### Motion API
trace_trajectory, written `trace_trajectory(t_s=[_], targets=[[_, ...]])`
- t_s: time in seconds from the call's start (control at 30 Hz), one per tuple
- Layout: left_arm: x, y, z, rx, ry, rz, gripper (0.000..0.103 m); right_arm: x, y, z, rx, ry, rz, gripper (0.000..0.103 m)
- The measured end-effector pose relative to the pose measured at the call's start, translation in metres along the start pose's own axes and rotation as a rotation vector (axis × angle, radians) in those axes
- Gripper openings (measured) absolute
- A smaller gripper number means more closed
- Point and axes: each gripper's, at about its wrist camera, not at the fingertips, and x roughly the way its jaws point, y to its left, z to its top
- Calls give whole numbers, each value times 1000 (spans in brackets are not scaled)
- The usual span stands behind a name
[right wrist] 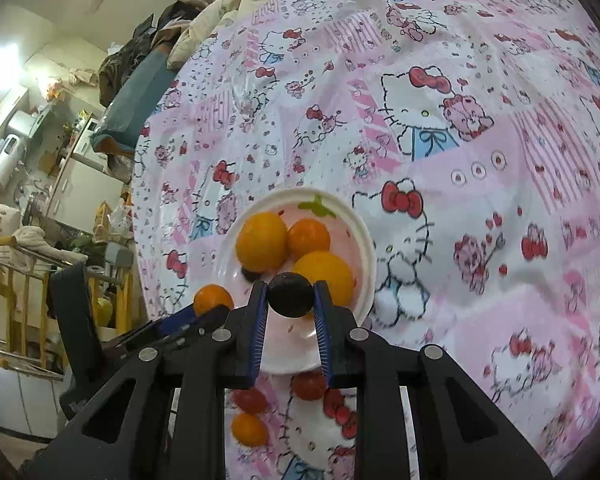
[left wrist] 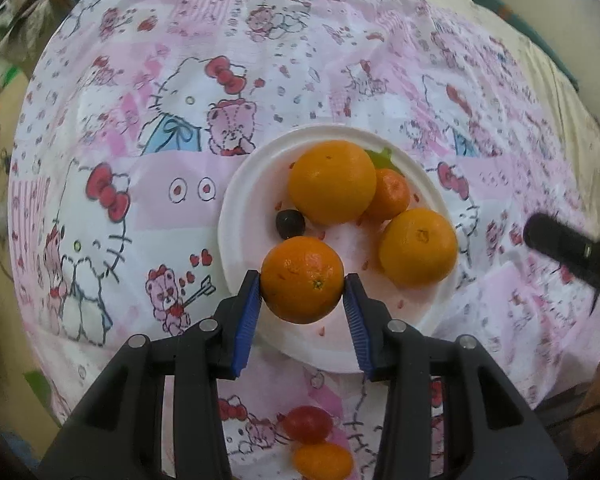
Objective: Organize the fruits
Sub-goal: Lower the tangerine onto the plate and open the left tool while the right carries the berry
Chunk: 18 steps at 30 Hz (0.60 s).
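In the left wrist view my left gripper point(left wrist: 303, 278) is shut on a round orange point(left wrist: 302, 284) over the near rim of a white plate point(left wrist: 236, 216). On the plate lie a big orange point(left wrist: 332, 182), a small tangerine point(left wrist: 390, 194), another orange point(left wrist: 418, 246) and a dark fruit point(left wrist: 290, 223). In the right wrist view my right gripper point(right wrist: 290, 286) is shut on a dark round fruit point(right wrist: 291, 296) above the same plate point(right wrist: 366, 240). The held orange point(right wrist: 213, 299) shows at its left.
A pink cartoon-print cloth point(left wrist: 140, 200) covers the table. Near the plate's front edge lie a red cherry tomato point(left wrist: 307, 424) and a small orange fruit point(left wrist: 323, 460); the right wrist view shows a second tomato point(right wrist: 250, 399). Room clutter point(right wrist: 40, 200) stands beyond the left edge.
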Motion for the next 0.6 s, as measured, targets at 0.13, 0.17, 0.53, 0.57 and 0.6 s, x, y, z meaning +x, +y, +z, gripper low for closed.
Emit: trace_trajectory(t_s=[0.13, 0.17, 0.53, 0.57, 0.6], targets=[[7, -5, 2, 23, -3, -27, 37, 15, -8, 12, 16, 24, -1, 24], [8, -6, 3, 23, -8, -33, 37, 18, -9, 13, 18, 27, -4, 24], [35, -16, 13, 24, 45, -75, 38, 64, -15, 26, -19, 47, -65, 24], [37, -16, 13, 26, 48, -77, 38, 69, -15, 26, -25, 56, -72, 24], [37, -17, 12, 28, 49, -77, 38, 74, -16, 26, -21, 68, -70, 24]])
